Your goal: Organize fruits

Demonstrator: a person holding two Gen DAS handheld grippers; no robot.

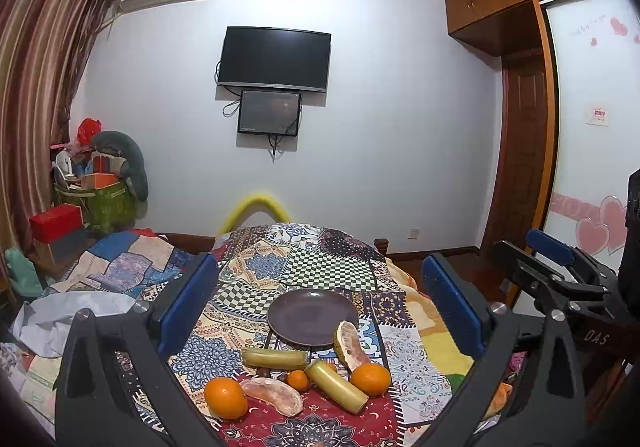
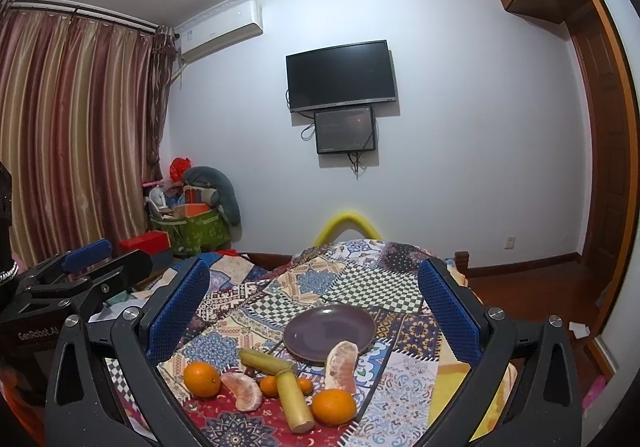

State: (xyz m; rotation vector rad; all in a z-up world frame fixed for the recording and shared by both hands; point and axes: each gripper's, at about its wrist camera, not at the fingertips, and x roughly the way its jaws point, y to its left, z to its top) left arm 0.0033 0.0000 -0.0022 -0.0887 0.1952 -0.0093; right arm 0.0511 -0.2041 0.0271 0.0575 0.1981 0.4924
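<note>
The fruits lie on a patchwork cloth (image 1: 320, 271) covering what appears to be a bed, grouped at its near end just in front of an empty dark plate (image 1: 312, 317), the likely collection point. Both the left hand-held gripper (image 1: 320, 307) and the right hand-held gripper (image 2: 312, 311) hang above the group, fingers spread wide and holding nothing. Begin with an outlying piece: the left orange (image 1: 225, 397) or the right orange (image 2: 334, 406) has open cloth around it. The two sugarcane sections (image 2: 294, 399) cross the cluster, and the pomelo wedge (image 1: 352, 345) leans on the plate rim; lift straight up to avoid rolling neighbours. The cloth drops away at the right edge, so keep round fruit inboard. The small tangerine (image 1: 298, 380) sits crowded between larger pieces; take it last.
</note>
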